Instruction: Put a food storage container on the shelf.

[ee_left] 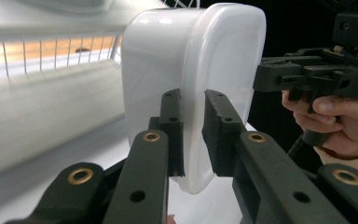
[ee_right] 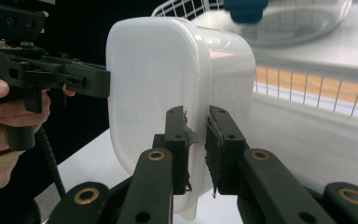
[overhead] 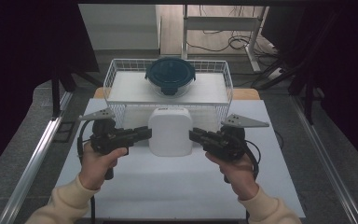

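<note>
A white wire basket (overhead: pixel 114 77) is sitting at twelve o'clock on the table (overhead: pixel 168 186), holding a round glass container with a dark blue lid (overhead: pixel 170 74). Just in front, a white lidded box (overhead: pixel 170 131) is hanging between the tongs: the left gripper (overhead: pixel 144 133) is clamping its rim at nine o'clock, the right gripper (overhead: pixel 195 135) at three o'clock.
</note>
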Available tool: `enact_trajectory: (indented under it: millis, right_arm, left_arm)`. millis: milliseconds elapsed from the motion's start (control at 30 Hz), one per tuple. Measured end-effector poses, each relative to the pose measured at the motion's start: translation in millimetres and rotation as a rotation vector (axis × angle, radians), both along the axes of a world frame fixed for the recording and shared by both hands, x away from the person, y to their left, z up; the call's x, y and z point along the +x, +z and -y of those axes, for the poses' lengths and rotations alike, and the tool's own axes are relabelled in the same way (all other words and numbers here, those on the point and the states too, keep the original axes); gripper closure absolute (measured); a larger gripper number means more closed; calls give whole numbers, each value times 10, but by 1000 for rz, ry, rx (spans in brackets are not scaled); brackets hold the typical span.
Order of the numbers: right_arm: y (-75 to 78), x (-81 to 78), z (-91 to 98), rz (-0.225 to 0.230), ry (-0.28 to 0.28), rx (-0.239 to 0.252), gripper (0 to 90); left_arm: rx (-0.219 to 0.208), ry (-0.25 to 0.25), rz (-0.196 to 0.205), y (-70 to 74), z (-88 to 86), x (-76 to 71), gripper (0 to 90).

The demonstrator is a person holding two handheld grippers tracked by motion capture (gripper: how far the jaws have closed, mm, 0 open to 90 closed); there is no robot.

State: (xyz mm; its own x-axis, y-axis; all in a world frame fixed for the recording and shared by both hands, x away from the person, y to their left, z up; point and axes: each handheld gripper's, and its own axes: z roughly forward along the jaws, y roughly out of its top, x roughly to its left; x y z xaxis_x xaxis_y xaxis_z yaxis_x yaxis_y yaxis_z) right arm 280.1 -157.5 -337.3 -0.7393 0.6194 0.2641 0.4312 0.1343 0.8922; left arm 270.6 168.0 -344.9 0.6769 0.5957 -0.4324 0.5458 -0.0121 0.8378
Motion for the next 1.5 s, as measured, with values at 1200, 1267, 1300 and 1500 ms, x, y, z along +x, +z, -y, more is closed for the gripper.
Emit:
enact_trajectory:
  millis: [1200, 1267, 1300, 1500]
  right_arm:
    - [920, 873, -103, 51, 21, 54, 788]
    - [965, 954, -130, 42, 20, 54, 788]
    - [987, 985, -143, 41, 18, 47, 787]
    - [1079, 1204, -199, 17, 10, 44, 787]
  left_arm:
    - [10, 49, 50, 974, -106, 860, 788]
    - [3, 53, 41, 998, -131, 938, 788]
    - [-4, 57, 32, 1015, -142, 984, 787]
    - [-30, 66, -13, 1051, -191, 1245, 782]
